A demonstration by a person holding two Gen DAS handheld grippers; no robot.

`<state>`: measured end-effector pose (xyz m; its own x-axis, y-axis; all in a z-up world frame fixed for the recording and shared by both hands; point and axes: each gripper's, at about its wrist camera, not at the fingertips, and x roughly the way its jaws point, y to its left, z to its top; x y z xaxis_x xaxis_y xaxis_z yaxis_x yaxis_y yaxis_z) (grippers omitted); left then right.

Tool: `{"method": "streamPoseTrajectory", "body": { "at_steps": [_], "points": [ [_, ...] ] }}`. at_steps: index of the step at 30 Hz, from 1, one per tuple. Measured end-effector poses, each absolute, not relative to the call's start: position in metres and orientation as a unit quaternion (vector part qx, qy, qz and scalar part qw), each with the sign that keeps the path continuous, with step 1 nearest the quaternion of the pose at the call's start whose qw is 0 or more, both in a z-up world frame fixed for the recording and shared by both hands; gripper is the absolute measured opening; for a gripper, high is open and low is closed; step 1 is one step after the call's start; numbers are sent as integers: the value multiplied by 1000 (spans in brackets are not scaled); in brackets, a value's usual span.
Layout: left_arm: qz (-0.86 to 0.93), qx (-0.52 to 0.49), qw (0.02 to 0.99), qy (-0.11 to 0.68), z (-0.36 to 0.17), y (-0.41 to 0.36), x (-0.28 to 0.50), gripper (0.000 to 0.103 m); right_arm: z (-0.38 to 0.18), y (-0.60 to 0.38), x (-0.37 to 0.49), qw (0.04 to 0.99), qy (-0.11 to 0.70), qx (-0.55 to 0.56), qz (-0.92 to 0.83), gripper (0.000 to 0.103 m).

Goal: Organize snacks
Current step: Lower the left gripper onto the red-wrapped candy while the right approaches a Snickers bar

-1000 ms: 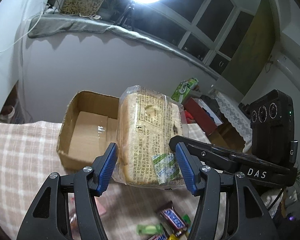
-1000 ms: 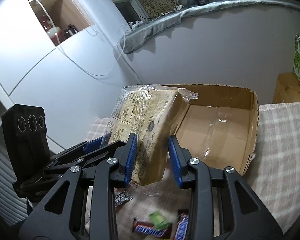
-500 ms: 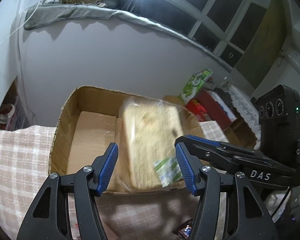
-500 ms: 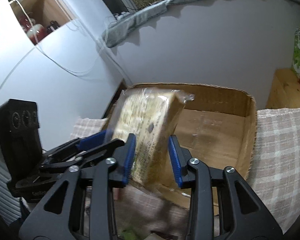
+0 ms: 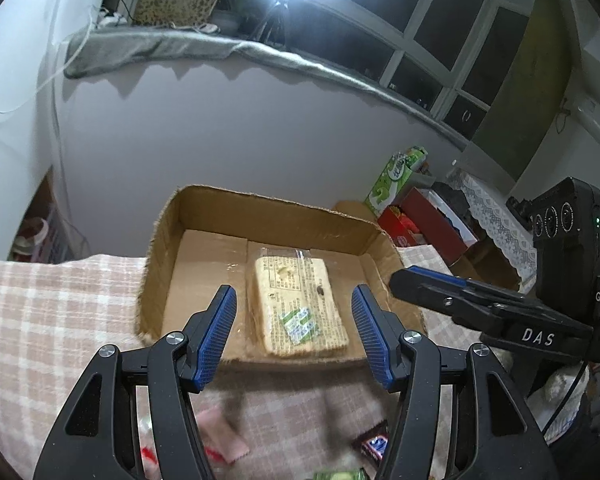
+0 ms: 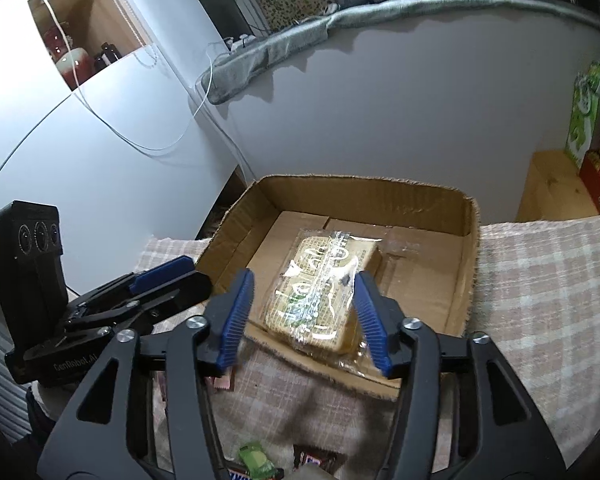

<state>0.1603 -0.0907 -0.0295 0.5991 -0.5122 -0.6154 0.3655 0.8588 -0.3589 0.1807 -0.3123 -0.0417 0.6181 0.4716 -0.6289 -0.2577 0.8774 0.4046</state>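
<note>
**Claws parted above a boxed bread pack**

Left claw (image 5: 294,336) sits at lower centre of its own view, blue pads (image 5: 216,332) spread wide with nothing between them. Right claw (image 6: 302,318) occupies lower centre of its view, likewise spread and gripping nothing; it also enters the left view from the right edge. Bread pack (image 5: 298,306) lies flat on the floor of the box (image 5: 268,206), printed side up, toward the near wall, touching neither claw. In the right view the pack (image 6: 322,300) shows a glossy clear wrapper and rests against the near edge of the box (image 6: 364,192). The box stands on a checked cloth (image 5: 40,312) covering the worktop. Loose snacks lie on the cloth at the bottom of both frames: a dark chocolate bar (image 5: 374,442), a pink packet (image 5: 224,436), and a green sweet (image 6: 256,460). A green carton (image 5: 396,184) stands at centre right of the left view, beyond the box.
</note>
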Motion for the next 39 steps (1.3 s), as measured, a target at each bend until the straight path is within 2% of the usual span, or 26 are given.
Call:
{"method": "streamPoseTrajectory", "body": {
  "at_steps": [10, 17, 23, 34, 39],
  "points": [
    [-223, -78, 904, 358, -22, -60, 111, 61, -33, -316, 119, 900, 381, 96, 192, 58],
    [-205, -78, 915, 339, -41, -28, 72, 61, -54, -312, 76, 899, 396, 76, 174, 58],
    [-183, -67, 910, 365, -64, -10, 52, 61, -77, -312, 51, 894, 416, 48, 160, 58],
    [-172, -40, 910, 376, -83, -15, 54, 60, -100, -307, 34, 884, 438, 45, 154, 58],
    [-184, 3, 904, 385, -87, -34, 68, 60, -110, -290, 38, 877, 452, 26, 164, 58]
  ]
}}
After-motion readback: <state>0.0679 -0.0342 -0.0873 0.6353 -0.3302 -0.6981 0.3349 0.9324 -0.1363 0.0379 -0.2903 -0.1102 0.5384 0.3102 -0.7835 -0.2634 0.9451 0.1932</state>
